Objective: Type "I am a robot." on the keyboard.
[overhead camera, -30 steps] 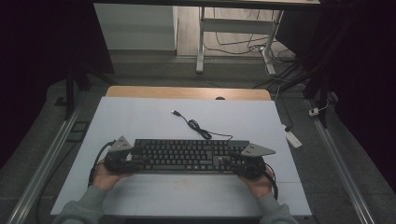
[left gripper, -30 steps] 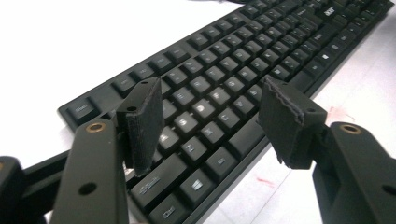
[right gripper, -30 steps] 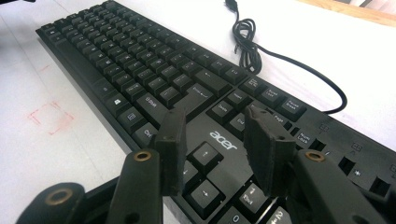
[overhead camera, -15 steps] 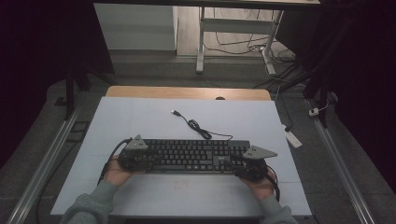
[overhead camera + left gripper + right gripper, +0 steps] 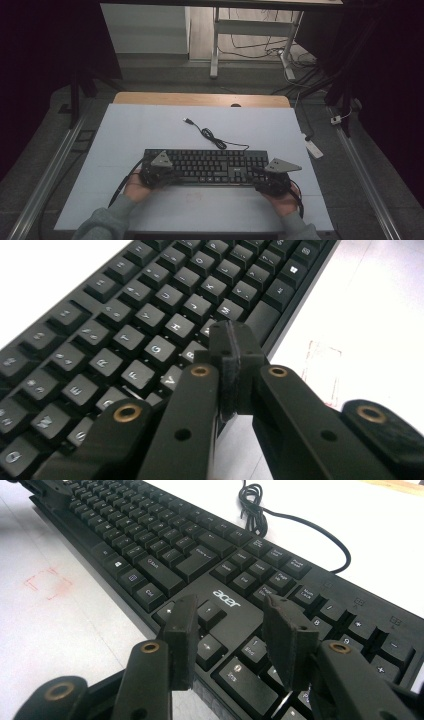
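Note:
A black keyboard (image 5: 210,166) lies across the white table top (image 5: 150,125), its coiled cable (image 5: 210,135) trailing toward the far side. My left gripper (image 5: 170,176) hovers over the keyboard's left part. In the left gripper view its jaws (image 5: 231,355) have just been closing and now meet pad to pad with nothing between them, low over the bottom letter row of the keyboard (image 5: 150,315). My right gripper (image 5: 256,176) is at the keyboard's right end. In the right gripper view it (image 5: 230,622) stands open above the arrow keys of the keyboard (image 5: 175,545), with the cable (image 5: 260,505) beyond.
A faint red square mark (image 5: 192,196) sits on the table top just in front of the keyboard. A small white block (image 5: 312,147) lies on the floor off the table's right edge. Desk legs and loose cables (image 5: 250,45) stand beyond the far edge.
My left hand has slid right along the keyboard's front edge, and its jaws have gone from wide apart to closed. The right hand and the keyboard have stayed put.

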### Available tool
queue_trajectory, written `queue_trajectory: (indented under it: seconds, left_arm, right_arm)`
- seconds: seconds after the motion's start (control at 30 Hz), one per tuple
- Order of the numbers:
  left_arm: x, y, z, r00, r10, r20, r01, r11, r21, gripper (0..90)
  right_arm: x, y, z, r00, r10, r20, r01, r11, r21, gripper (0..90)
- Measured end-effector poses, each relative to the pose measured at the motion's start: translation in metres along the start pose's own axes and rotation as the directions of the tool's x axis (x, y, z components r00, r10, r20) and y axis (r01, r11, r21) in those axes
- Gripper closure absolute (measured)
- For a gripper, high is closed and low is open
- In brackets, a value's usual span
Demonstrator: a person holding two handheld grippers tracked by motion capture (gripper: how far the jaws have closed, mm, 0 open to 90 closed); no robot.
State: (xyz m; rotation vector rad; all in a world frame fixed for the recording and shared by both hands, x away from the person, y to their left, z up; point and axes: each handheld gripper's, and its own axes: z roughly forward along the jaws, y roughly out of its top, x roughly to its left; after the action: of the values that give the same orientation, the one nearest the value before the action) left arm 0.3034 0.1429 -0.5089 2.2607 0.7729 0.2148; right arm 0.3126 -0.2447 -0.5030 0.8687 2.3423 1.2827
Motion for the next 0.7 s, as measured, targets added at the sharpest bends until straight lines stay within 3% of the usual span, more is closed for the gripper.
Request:
queue_trajectory:
  seconds: [0.7]
  left_arm:
    - [-0.0016, -0.0008, 0.0107, 0.9998, 0.016, -0.013, -0.016, 0.9992, 0.038, 88.9]
  right_arm:
    - [0.0004, -0.0002, -0.0002, 1.0000, -0.001, 0.002, 0.001, 1.000, -0.004, 57.3]
